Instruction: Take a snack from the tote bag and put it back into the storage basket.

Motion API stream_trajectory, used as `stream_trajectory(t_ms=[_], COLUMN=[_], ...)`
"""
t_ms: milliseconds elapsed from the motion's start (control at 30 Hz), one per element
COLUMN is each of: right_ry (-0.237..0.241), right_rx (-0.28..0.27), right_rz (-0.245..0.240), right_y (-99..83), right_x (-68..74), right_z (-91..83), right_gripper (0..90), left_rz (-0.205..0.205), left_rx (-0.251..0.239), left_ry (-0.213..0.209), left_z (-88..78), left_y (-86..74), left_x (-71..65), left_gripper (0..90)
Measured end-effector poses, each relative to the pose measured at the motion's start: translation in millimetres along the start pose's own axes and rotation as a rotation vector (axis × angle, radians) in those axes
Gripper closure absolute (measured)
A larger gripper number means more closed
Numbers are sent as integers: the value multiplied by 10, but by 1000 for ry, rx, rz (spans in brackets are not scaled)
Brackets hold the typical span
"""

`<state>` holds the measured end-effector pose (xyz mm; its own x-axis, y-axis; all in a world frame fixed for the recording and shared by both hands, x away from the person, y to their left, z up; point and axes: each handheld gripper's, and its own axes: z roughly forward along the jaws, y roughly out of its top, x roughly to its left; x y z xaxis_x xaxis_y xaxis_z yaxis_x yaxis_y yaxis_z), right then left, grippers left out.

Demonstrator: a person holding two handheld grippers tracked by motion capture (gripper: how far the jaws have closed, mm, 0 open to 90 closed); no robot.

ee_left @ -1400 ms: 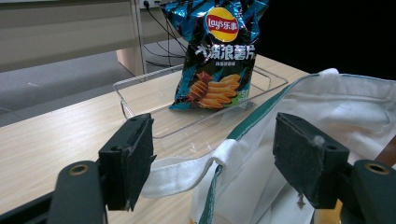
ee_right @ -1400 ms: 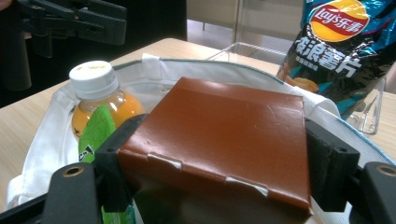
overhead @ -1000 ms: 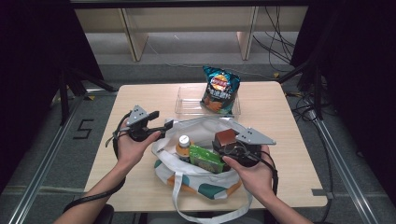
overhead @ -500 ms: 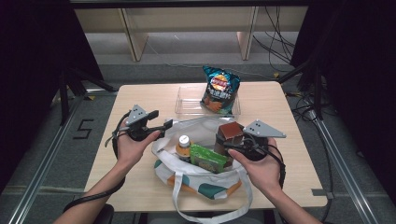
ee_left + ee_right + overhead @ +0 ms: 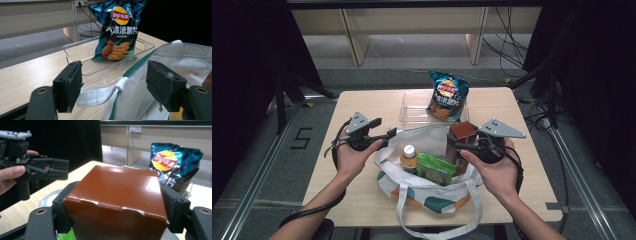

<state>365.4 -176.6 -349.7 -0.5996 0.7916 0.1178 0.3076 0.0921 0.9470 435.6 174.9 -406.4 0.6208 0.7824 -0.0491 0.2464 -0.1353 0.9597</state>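
Note:
A glossy brown box (image 5: 117, 195) sits clamped between the pads of my right gripper (image 5: 115, 205). In the high view that box (image 5: 462, 131) hangs just above the right side of the white tote bag (image 5: 427, 187), with the right gripper (image 5: 462, 145) shut on it. My left gripper (image 5: 388, 134) is at the bag's left rim. Its jaws stand wide apart in the left gripper view, and the bag's white strap (image 5: 100, 93) and green-edged rim lie loose between them, with the left gripper (image 5: 117, 85) not pressing on them. A bottle (image 5: 408, 154) and a green packet (image 5: 434, 169) stand in the bag.
A bag of crisps (image 5: 446, 95) stands upright in a clear plastic tray (image 5: 412, 109) at the far middle of the wooden table (image 5: 362, 107). Table edges run close on both sides, with dark stands and cables beyond them.
My right gripper has lifted the brown box up and a little farther away, out of the bag's mouth. The left gripper has stayed at the bag's rim.

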Motion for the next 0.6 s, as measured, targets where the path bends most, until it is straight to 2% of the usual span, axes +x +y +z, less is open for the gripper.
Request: stream_trajectory(t_ms=[33, 67, 100, 167, 600], right_ry=[-9, -6, -5, -4, -30], right_rx=[-8, -6, -13, -11, -67], right_rz=[-19, -4, -18, 4, -4], right_y=[18, 25, 45, 59, 249], right_x=[-18, -12, -33, -34, -63], right_z=[-2, -10, -7, -12, -36], right_gripper=[278, 278, 279, 280, 287], left_rz=[0, 2, 5, 2, 3], left_rx=[0, 0, -1, -3, -4], left_ry=[0, 0, -1, -2, -1], left_z=[1, 1, 2, 3, -2], left_y=[0, 2, 3, 3, 8], left_x=[0, -3, -2, -8, -1], left_gripper=[285, 285, 285, 285, 285])
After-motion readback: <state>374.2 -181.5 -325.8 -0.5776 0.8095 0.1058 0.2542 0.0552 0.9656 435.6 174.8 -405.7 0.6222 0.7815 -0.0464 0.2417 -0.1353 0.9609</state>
